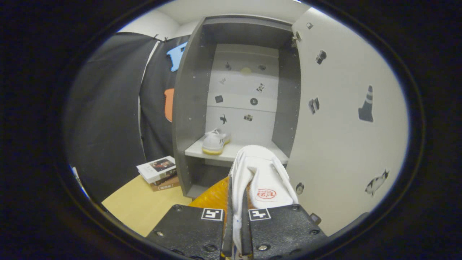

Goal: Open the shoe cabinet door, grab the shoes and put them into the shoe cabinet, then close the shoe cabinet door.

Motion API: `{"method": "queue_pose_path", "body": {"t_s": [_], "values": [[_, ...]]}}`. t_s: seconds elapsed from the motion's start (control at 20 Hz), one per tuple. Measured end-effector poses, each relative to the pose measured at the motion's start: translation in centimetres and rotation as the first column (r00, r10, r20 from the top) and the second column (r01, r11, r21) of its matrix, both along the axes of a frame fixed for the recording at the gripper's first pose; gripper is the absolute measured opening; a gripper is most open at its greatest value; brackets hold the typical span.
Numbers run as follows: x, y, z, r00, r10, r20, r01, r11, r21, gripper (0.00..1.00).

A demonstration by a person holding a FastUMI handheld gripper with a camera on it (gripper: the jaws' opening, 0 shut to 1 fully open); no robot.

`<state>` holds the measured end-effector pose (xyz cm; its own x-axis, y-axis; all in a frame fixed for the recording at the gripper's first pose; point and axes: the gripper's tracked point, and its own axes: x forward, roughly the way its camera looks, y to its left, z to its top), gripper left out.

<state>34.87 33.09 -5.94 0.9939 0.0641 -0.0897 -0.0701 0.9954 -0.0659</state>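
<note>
My gripper (236, 220) is shut on the side wall of a white shoe (261, 177), which sticks out ahead of the fingers with its opening and insole logo facing me. The grey shoe cabinet (189, 108) stands open just beyond it. Its white door (335, 119) is swung out to the right. A second white shoe (215, 141) with a yellowish sole rests on the left part of the cabinet's light shelf (234, 151). The held shoe hangs in front of the shelf's right half, slightly lower than it.
A stack of books (160, 173) lies on the light wooden surface (140, 206) left of the cabinet's base. The booth's black cloth wall hangs behind on the left. Small stickers dot the cabinet's back panel and the door. An orange textured object (213, 196) shows just under the held shoe.
</note>
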Motion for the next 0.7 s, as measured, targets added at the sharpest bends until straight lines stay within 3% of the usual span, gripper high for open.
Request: {"method": "queue_pose_path", "body": {"t_s": [0.45,0.7], "values": [[11.7,-0.2,7.1,0.998,0.015,0.064,-0.017,0.999,0.036,0.13],[18.6,-0.1,8.7,0.997,0.011,0.082,-0.013,1.000,0.028,0.13]]}}
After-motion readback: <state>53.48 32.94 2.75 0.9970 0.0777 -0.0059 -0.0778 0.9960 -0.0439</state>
